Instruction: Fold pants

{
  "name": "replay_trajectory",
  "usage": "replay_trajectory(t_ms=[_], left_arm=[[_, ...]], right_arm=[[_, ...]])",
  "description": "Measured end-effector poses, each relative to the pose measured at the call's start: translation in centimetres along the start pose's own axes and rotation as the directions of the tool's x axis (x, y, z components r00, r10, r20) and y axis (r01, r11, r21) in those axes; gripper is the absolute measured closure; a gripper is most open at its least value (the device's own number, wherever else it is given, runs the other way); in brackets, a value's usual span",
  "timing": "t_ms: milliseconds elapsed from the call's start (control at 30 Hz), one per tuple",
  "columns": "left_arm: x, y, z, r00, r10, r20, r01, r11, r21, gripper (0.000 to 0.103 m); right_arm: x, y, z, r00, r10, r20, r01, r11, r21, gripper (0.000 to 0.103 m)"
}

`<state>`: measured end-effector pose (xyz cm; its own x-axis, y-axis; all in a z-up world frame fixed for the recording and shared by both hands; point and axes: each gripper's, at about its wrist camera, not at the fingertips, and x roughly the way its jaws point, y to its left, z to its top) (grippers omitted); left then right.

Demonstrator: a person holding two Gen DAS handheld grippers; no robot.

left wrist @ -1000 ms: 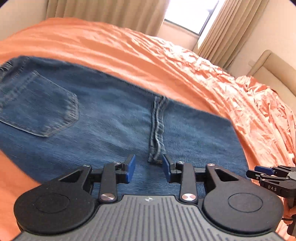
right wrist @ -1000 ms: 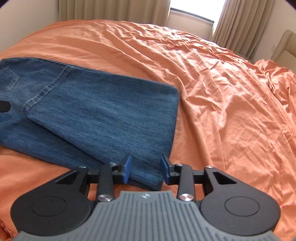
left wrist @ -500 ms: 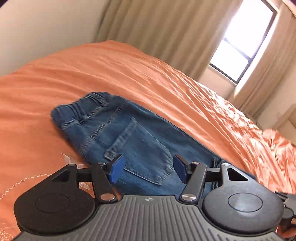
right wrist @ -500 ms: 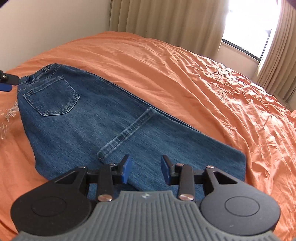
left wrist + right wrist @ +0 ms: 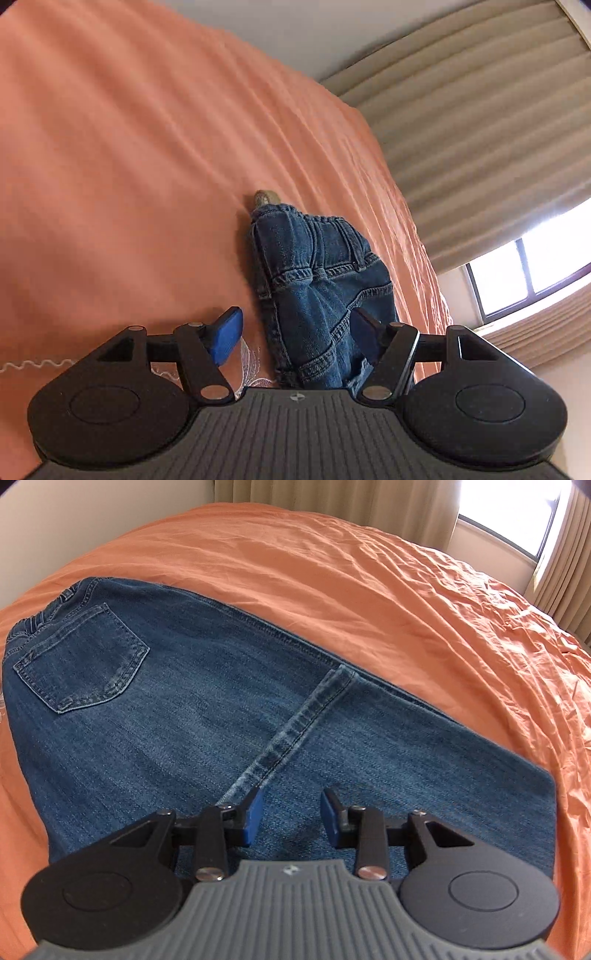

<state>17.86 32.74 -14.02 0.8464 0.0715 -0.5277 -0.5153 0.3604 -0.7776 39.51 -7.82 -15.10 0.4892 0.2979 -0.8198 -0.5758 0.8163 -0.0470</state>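
**Both tongs spread over folded blue denim pants**

Left two-finger gripper with blue pads (image 5: 295,338): spread wide, pinching nothing. Left pad over bare orange sheet, right pad over denim. Straight ahead between the pads, the waist end of the blue denim pants (image 5: 317,288), seen edge-on and bunched, elastic waistband farthest from the tongs. At the far tip of the waistband, a small pale tag or patch, too blurred to make out. Just beside the left pad, white embroidered stitching (image 5: 249,360) on the orange bed sheet (image 5: 129,166), with a wavy white line running off to the left. Beyond the sheet to the upper right, beige pleated curtains (image 5: 480,129) and a bright window (image 5: 535,269).

Right two-finger gripper with blue pads (image 5: 291,818): spread too, holding nothing, hovering low over the denim near its nearest edge; touching or not, impossible to tell. Just ahead of the left pad, a stitched leg hem (image 5: 291,731) running diagonally away to the upper right, one layer lying over another. Farther off to the upper left, a back pocket (image 5: 83,661) and the gathered waistband at the far left end. Pants flat on the orange sheet, folded end to the right of the tongs. Around them on every side, wrinkled orange cloth; past it, curtains and window at the upper right.
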Motion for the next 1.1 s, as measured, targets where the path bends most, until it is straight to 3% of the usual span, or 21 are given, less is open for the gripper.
replay_trajectory(t_ms=[167, 400, 433, 567, 633, 800, 900, 967, 1100], left_arm=[[3.7, 0.6, 0.5, 1.000, 0.009, 0.008, -0.009, 0.999, -0.034, 0.027], [7.0, -0.3, 1.5, 0.995, 0.095, 0.019, -0.095, 0.995, 0.012, 0.035], [7.2, -0.5, 1.5, 0.994, 0.105, 0.020, -0.106, 0.994, 0.012, 0.038], [6.8, -0.8, 1.8, 0.992, 0.123, 0.008, -0.123, 0.992, -0.022, 0.069], [6.1, -1.7, 2.0, 0.994, 0.105, 0.012, -0.105, 0.994, 0.022, 0.080], [2.4, -6.4, 1.5, 0.997, 0.018, 0.074, -0.029, 0.989, 0.146, 0.086], [0.2, -11.0, -0.2, 0.996, -0.035, 0.081, 0.011, 0.960, 0.280, 0.086], [-1.2, -14.4, -1.9, 0.995, -0.065, 0.074, 0.032, 0.926, 0.377, 0.086], [-3.2, -21.0, -7.4, 0.994, -0.090, 0.067, 0.033, 0.808, 0.589, 0.086]], right_arm=[[0.9, -0.7, -0.3, 0.999, 0.038, -0.015, -0.038, 0.999, 0.018, 0.073], [1.5, -1.1, -0.8, 0.998, 0.061, -0.012, -0.060, 0.998, 0.030, 0.073], [1.5, -1.1, -0.8, 0.998, 0.060, -0.013, -0.060, 0.998, 0.029, 0.073], [1.7, -1.2, -0.8, 0.998, 0.065, -0.020, -0.064, 0.997, 0.042, 0.073], [1.7, -1.4, -0.7, 0.997, 0.067, -0.026, -0.066, 0.997, 0.045, 0.073], [1.6, -1.0, -0.6, 0.998, 0.055, -0.028, -0.054, 0.998, 0.036, 0.074], [1.6, -0.8, -0.2, 0.998, 0.048, -0.037, -0.047, 0.999, 0.019, 0.074], [1.1, -1.0, 0.1, 0.998, 0.049, -0.034, -0.049, 0.999, 0.021, 0.074], [-1.7, -2.5, 0.1, 0.997, 0.073, 0.037, -0.076, 0.992, 0.101, 0.073]])
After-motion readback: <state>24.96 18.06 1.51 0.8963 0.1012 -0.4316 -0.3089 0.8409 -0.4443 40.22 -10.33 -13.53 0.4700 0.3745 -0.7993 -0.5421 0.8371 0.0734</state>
